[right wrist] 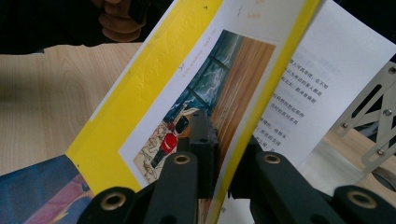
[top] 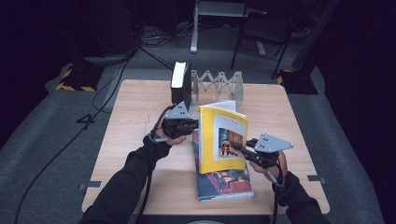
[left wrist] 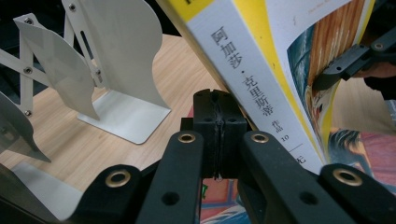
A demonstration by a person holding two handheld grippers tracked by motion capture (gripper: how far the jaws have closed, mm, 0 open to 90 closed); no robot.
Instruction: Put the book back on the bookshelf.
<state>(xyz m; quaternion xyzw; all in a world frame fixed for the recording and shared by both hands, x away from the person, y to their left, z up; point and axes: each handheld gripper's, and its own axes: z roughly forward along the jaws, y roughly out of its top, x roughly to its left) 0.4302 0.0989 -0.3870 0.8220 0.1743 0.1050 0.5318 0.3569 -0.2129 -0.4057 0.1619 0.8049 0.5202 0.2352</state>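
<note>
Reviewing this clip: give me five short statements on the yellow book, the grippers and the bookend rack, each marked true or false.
1. The right gripper is shut on the yellow book's cover. True.
2. The yellow book lies flat on the table. False: it is held up, tilted.
3. The left gripper has its jaws wide open. False: they are shut, beside the book's spine.
4. A colourful book lies flat under the yellow one. True.
5. The metal bookend rack holds no book. False: a black book stands at its left end.

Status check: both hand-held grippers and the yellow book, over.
Left hand-held gripper shut at the spine side. Right hand-held gripper shut on the front cover. Yellow book upright over a flat book. Expanding bookend rack behind, apart.
</note>
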